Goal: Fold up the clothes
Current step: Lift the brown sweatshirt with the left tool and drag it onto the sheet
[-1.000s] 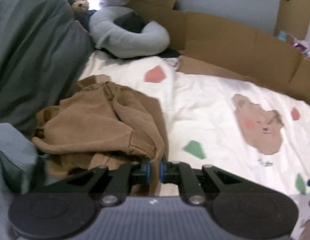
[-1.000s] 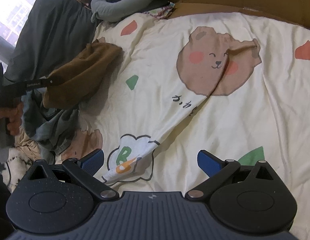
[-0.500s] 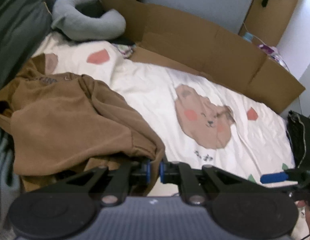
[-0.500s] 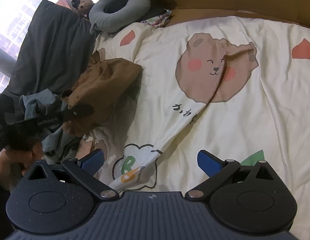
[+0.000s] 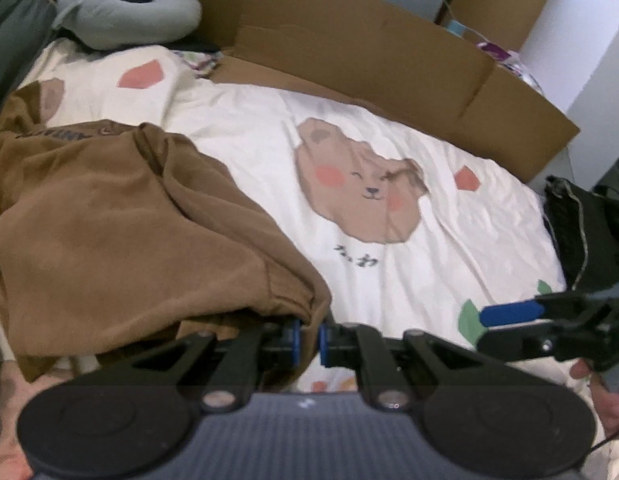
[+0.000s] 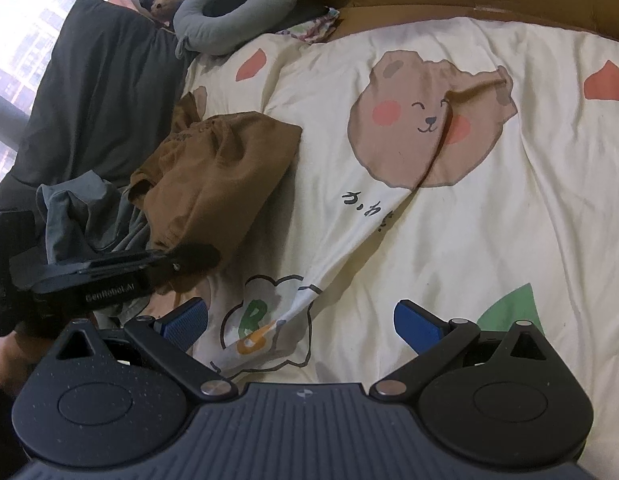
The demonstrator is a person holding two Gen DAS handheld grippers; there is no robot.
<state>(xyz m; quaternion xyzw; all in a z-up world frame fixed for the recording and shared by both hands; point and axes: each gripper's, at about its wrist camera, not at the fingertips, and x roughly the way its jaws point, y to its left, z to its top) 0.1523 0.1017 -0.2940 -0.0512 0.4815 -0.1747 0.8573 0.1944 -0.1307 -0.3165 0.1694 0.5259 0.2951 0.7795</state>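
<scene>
Left gripper [image 5: 308,338] is clenched on the hem of a brown sweatshirt [image 5: 121,224], which lies bunched and unfolded at the left of the bear-print duvet [image 6: 489,220], beside a crumpled grey garment [image 6: 73,216]. Right gripper [image 6: 301,320] hovers released nearby. Folding looks largely undone.

Bright daylight comes in at the window [image 6: 17,40], top left. The left wrist picture is blurry. Both pictures bend and go dark at the corners.
</scene>
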